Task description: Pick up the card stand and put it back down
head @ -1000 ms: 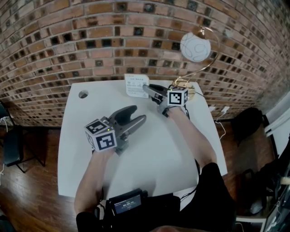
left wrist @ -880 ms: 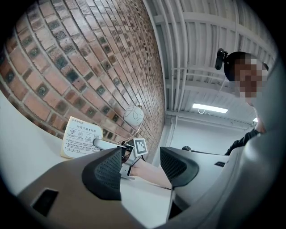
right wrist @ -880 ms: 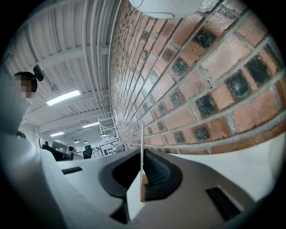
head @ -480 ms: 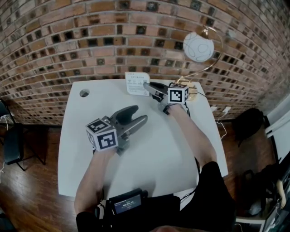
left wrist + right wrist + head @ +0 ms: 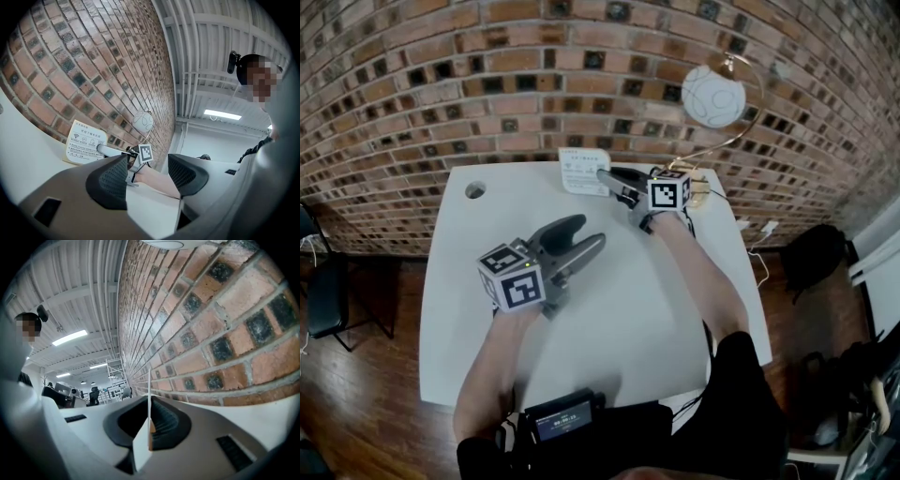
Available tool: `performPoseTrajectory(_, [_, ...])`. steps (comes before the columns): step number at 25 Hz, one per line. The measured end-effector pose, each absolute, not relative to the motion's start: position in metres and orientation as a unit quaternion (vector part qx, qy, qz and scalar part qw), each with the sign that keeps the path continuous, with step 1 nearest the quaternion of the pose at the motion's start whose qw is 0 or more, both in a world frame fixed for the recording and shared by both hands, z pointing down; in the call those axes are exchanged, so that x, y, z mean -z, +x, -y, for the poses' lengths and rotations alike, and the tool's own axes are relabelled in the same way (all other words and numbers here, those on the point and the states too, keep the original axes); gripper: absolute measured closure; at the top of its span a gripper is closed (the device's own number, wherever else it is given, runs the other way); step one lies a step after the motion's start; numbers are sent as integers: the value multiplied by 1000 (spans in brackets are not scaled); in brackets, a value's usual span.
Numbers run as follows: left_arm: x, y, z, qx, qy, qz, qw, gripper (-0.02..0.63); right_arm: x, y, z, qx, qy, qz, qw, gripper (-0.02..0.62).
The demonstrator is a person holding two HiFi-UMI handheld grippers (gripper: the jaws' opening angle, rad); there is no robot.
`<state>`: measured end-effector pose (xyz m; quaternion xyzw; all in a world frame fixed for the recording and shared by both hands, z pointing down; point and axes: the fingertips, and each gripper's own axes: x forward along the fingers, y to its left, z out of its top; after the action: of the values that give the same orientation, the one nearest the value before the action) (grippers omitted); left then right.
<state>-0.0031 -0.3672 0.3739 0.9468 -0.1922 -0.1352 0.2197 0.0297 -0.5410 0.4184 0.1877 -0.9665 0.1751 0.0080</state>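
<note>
The right gripper [image 5: 149,427] is pinching a card stand [image 5: 142,448] between its dark ribbed pads [image 5: 169,423], with the jaws lying almost together on it. The card stand is showing edge-on: a thin white sheet is rising straight up from between the fingers, with a wider white foot and a sliver of brown at the grip. A brick wall [image 5: 211,333] is filling the space beyond and right of the fingers, and a strip of white table [image 5: 277,412] is running past the right finger. Left of the fingers, a ceiling with strip lights [image 5: 69,337] is stretching away above a person [image 5: 26,316].
</note>
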Motion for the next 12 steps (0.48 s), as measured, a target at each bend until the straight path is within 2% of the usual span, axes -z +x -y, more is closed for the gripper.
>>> performPoseTrajectory(12, [-375, -3, 365, 129, 949, 192, 213, 341, -447, 38, 565, -152, 225, 961, 54, 541])
